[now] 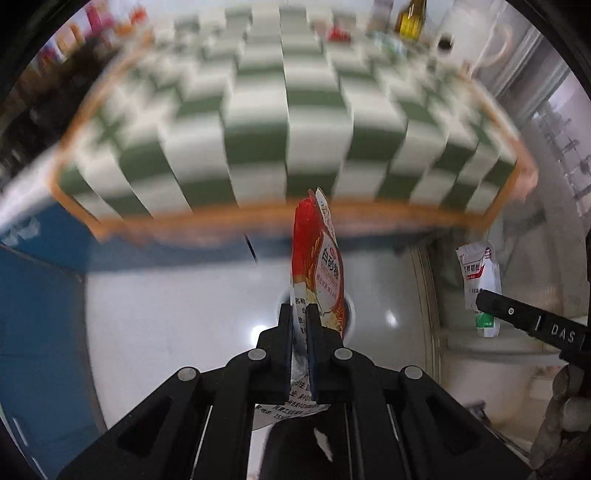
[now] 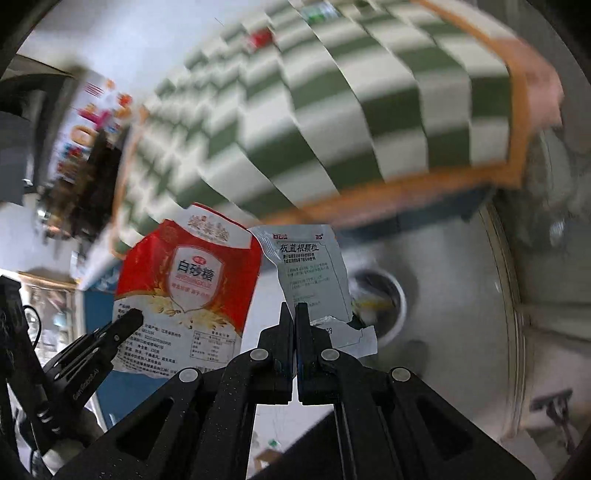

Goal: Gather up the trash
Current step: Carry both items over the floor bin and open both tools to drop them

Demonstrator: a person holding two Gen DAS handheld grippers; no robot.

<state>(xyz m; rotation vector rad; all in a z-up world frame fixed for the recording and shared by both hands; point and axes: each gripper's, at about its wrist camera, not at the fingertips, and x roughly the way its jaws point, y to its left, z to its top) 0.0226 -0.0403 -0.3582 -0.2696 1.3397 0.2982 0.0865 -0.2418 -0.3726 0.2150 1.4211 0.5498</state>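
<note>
My left gripper [image 1: 298,308] is shut on a red and white sugar bag [image 1: 319,273], held edge-on in the air in front of the table. The same bag [image 2: 188,288] shows face-on at the left of the right wrist view, with the left gripper [image 2: 129,319] clamped on it. My right gripper [image 2: 294,308] is shut on a white torn medicine sachet [image 2: 310,273], held upright beside the bag. That sachet [image 1: 478,280] and the right gripper [image 1: 484,297] show at the right of the left wrist view. A white trash bin [image 2: 397,295] with scraps inside stands on the floor below the sachet.
A table with a green and white checked cloth [image 1: 288,122] and orange rim [image 1: 221,216] lies ahead, blurred. A bottle [image 1: 410,18] and small items stand at its far side. Pale glossy floor [image 1: 166,314] lies below. A blue panel [image 1: 37,314] is at the left.
</note>
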